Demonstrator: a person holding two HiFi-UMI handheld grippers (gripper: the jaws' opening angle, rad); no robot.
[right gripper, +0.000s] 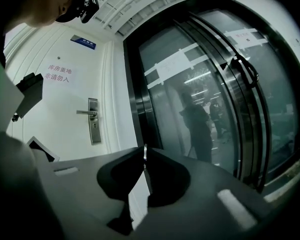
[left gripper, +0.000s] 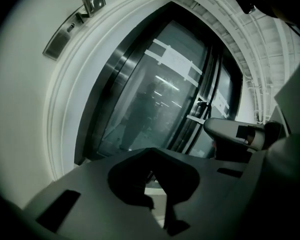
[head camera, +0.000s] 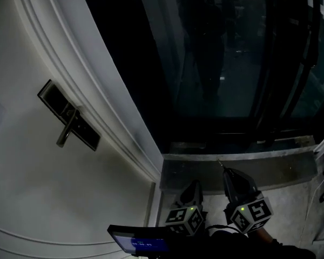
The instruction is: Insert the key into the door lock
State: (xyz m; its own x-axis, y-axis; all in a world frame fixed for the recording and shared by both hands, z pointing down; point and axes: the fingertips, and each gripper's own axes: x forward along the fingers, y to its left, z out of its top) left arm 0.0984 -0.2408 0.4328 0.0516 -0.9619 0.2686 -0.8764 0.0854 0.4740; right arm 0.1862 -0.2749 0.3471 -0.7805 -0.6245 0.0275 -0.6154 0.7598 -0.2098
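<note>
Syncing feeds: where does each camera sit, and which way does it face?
Head view: on the head, looking down at the handle and glass; left gripper and right gripper show below.
Left gripper view: low, tilted up toward handle and glass; its own shut jaws show.
Right gripper view: low, facing handle and glass; its jaws pinch the key.
Shared: all three show the handle.
</note>
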